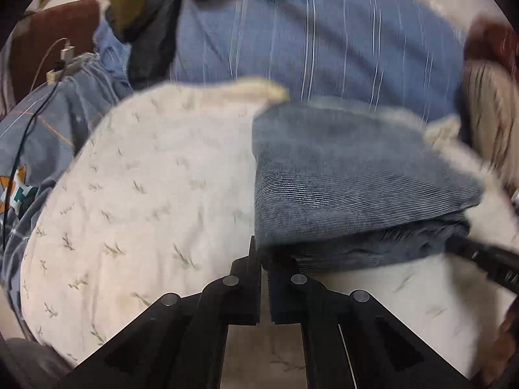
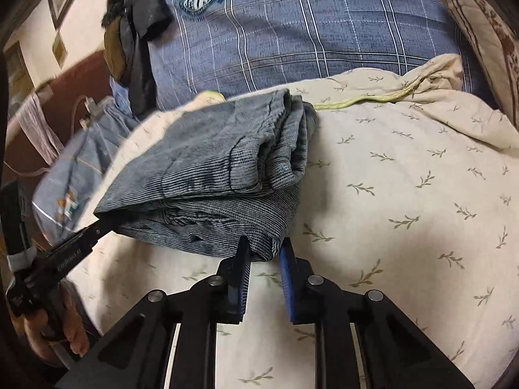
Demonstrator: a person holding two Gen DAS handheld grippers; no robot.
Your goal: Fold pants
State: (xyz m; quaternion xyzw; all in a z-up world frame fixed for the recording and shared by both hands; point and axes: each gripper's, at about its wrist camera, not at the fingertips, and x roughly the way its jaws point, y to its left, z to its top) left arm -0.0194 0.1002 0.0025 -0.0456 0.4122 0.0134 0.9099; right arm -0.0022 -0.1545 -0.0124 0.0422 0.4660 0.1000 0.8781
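Left wrist view: left gripper (image 1: 264, 259) angled downward, jaws closed at the near corner of the folded grey-blue corduroy pants (image 1: 356, 181) lying on the cream leaf-print quilt (image 1: 146, 194).

Right wrist view: right gripper (image 2: 264, 253) angled downward, pinching the pants' near edge.

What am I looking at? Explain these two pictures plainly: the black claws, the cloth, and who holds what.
There is no robot here. A person holds a two-finger gripper in each hand, and each gripper carries a wide-angle camera looking along its fingers. One picture comes from the left gripper, the other from the right gripper, and a hand shows in the right view's corner. On a cream leaf-print cover lie grey-blue ribbed pants, already folded into a bundle, with blue checked bedding behind. The right gripper pinches the bundle's near edge between its blue pads. The left gripper is shut at the bundle's other corner; whether it grips cloth is unclear.
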